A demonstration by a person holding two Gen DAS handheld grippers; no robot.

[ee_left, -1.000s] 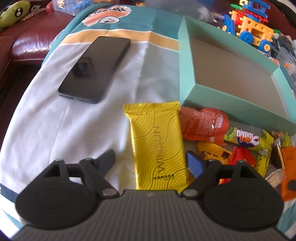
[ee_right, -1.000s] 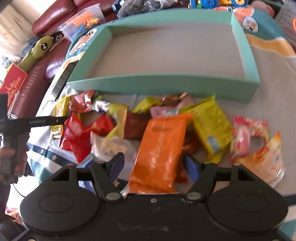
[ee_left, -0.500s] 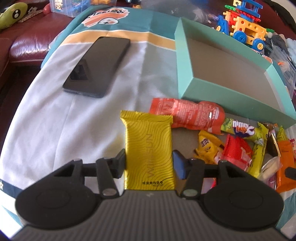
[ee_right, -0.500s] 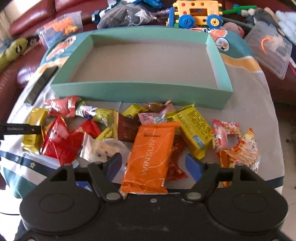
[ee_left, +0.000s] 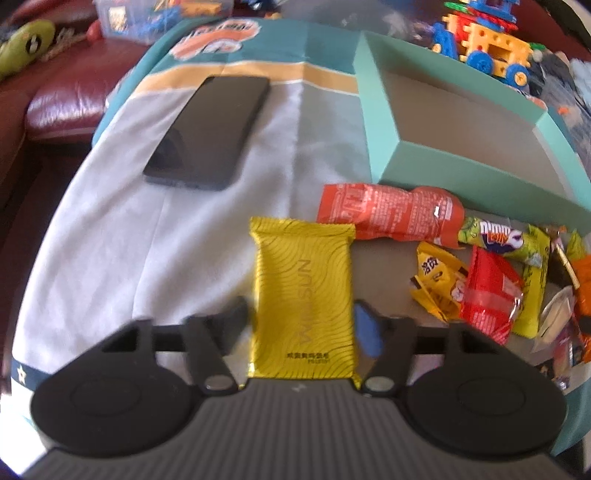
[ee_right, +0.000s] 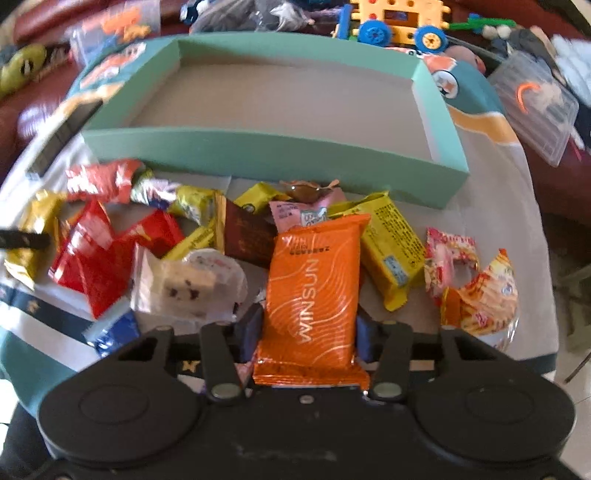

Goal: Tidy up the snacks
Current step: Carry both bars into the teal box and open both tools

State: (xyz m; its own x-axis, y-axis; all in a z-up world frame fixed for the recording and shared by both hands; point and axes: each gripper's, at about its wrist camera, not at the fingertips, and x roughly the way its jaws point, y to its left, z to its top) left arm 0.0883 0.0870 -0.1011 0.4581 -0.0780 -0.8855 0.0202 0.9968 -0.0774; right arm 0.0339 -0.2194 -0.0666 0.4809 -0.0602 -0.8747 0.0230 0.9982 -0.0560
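My left gripper [ee_left: 301, 328] is shut on a yellow WINSUN packet [ee_left: 303, 291], its fingers against both long sides. My right gripper [ee_right: 306, 332] is shut on an orange WINSUN packet [ee_right: 314, 291] lifted slightly over the pile. The open teal box [ee_left: 384, 114] stands empty behind the snacks; in the right wrist view its front wall [ee_right: 273, 153] faces me. Several loose snacks lie in front of it: a red-orange pouch [ee_left: 391, 214], red packets [ee_right: 96, 254], a yellow packet [ee_right: 391, 240], a white cookie packet [ee_right: 188, 284].
A black phone [ee_left: 210, 129] lies on the cloth left of the box. A toy block vehicle [ee_right: 395, 22] and a clear plastic case [ee_right: 535, 107] sit behind and right of the box. A dark red sofa [ee_left: 62, 99] lies at the left.
Both grippers have closed on their packets: the left on the yellow one, the right on the orange one. Both views pulled back slightly from the box.
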